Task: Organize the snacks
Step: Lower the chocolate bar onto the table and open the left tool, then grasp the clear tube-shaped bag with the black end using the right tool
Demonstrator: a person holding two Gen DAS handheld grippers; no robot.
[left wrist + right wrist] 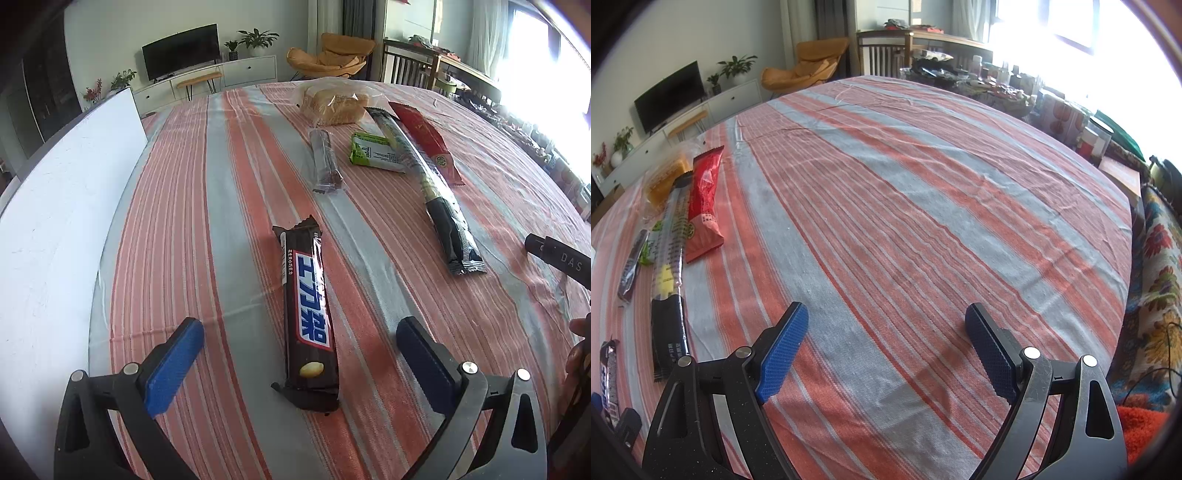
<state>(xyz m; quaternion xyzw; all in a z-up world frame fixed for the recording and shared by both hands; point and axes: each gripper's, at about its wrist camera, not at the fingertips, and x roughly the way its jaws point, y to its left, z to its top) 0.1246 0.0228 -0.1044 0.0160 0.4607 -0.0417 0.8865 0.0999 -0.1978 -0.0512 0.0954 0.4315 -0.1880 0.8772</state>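
On the striped tablecloth [177, 206], a brown chocolate bar [308, 314] lies flat between the blue pads of the left gripper [299, 341], jaws spread wide, neither pad touching the wrapper. Farther along the cloth: small dark clear-wrapped bar [325, 158], green packet [373, 151], long black-and-clear pack [424, 177], red pack [424, 140] just beside it, bagged bread [332, 103] at the far end. White board [55, 221] borders the cloth on the left. Right gripper [886, 345] hangs over bare cloth, jaws released, nothing between them; snacks lie well to its left.
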